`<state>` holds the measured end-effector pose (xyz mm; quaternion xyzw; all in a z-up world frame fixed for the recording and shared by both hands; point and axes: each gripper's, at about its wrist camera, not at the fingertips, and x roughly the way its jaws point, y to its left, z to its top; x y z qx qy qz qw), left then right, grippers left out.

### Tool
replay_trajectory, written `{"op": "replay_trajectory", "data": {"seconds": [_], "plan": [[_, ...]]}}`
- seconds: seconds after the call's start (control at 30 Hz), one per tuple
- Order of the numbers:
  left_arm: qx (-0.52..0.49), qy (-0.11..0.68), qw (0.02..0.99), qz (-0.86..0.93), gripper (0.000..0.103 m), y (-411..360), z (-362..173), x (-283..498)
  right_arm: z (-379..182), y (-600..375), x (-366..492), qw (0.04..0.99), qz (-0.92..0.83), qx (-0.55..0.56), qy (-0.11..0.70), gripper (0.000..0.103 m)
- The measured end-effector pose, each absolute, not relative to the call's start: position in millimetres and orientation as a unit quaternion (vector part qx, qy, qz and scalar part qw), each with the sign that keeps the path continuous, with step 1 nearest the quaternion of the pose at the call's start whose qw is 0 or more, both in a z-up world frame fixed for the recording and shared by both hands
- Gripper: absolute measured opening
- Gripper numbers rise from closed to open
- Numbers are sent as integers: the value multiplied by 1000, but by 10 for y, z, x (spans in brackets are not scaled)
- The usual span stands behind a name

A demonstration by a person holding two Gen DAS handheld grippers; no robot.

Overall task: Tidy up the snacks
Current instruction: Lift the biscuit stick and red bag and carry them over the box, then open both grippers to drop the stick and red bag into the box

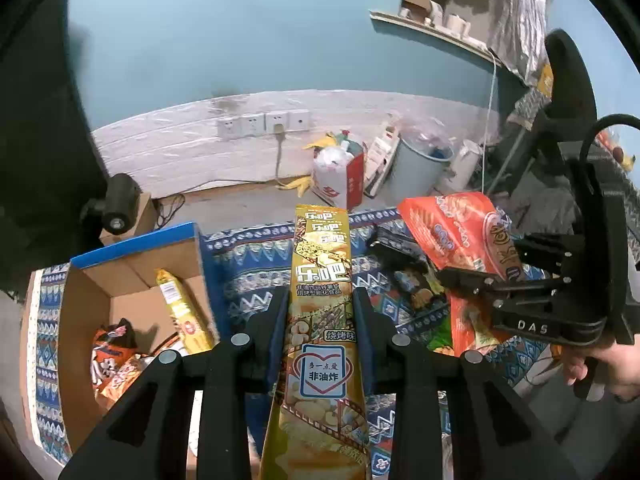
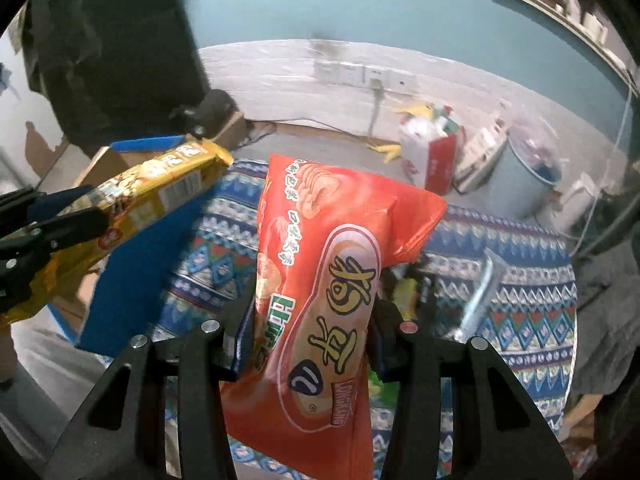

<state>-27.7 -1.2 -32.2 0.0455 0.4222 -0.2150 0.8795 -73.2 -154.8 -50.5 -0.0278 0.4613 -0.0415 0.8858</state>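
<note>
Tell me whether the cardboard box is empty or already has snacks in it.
Not empty. The cardboard box is open-topped and holds a yellow packet and orange bags.

Cardboard box [image 1: 132, 276] left on patterned cloth [image 1: 248, 276]; snack packets [image 1: 120, 356] inside; loose packets [image 1: 416, 284] right.

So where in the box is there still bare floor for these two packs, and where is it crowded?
In the left wrist view, the box has bare cardboard floor at its far side, between the back wall and the leaning yellow pack. Its near corner is crowded with orange bags. On the cloth, a bare strip lies between the box and the snack pile to the right.
</note>
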Motion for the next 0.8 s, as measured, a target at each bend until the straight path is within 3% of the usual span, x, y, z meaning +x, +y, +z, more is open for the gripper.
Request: {"op": "replay_trajectory", "data": {"seconds": [0.8], "plan": [[-24, 443, 893, -77, 32, 1495, -595, -112, -568, -170, -70, 881, 56, -63, 465, 44]]}}
